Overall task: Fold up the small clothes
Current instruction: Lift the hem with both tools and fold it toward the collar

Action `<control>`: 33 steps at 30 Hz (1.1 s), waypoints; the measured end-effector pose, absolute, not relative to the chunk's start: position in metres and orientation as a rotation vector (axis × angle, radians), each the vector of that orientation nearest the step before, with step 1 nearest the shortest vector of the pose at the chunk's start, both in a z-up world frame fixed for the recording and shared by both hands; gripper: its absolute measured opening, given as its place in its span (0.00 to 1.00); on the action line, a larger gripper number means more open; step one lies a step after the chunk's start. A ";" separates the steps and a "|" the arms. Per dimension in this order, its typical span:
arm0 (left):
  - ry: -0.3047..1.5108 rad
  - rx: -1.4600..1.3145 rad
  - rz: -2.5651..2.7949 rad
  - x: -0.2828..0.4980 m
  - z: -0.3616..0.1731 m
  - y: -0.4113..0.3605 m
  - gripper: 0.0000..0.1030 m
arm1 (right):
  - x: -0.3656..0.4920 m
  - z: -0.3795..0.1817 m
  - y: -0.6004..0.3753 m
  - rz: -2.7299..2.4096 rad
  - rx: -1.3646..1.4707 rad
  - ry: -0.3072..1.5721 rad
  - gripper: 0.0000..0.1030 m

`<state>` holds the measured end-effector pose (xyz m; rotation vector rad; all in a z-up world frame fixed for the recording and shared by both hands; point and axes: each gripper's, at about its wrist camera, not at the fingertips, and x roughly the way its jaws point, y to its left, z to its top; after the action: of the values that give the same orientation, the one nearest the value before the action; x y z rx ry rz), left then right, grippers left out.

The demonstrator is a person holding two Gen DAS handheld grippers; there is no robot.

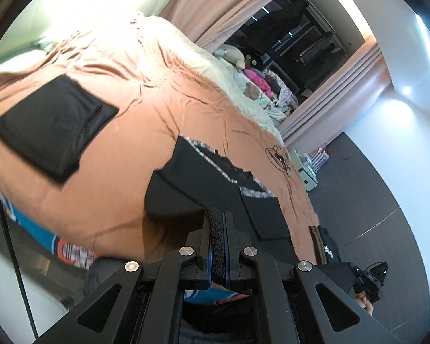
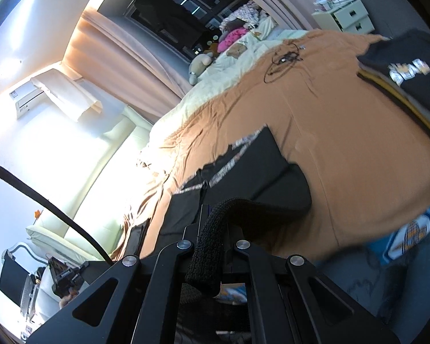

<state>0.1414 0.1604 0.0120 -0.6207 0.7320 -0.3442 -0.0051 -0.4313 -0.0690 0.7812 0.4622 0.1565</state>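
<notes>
A black garment (image 1: 203, 172) with silver patterned trim lies partly lifted off the orange bed cover (image 1: 123, 149). My left gripper (image 1: 218, 223) is shut on its black ribbed hem, which runs down between the fingers. In the right wrist view the same garment (image 2: 252, 166) stretches away from my right gripper (image 2: 212, 218), which is shut on another stretch of the ribbed hem. A folded black garment (image 1: 51, 126) rests flat on the cover at the left.
A stack of dark clothes with white lettering (image 2: 407, 66) sits near the bed's edge. A coiled cable (image 2: 283, 60) lies on the cover. Soft toys (image 1: 235, 54) and bedding crowd the far side. White drawers (image 2: 347, 17) stand on the floor.
</notes>
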 end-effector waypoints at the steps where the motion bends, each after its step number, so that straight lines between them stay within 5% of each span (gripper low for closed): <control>1: 0.733 -0.615 -0.342 0.149 0.015 0.160 0.05 | 0.004 -0.065 -0.433 0.156 0.777 0.458 0.00; 15: 0.749 -0.571 -0.311 0.280 0.048 0.148 0.05 | 0.111 -0.036 -0.431 0.091 0.698 0.456 0.00; 33: 0.930 -0.533 -0.222 0.429 -0.017 0.116 0.05 | 0.255 -0.059 -0.438 0.011 0.768 0.640 0.00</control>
<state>0.4287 0.1160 -0.0171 -0.5332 0.9304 -0.2216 0.2547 -0.4377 -0.0595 0.7685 0.6395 0.0112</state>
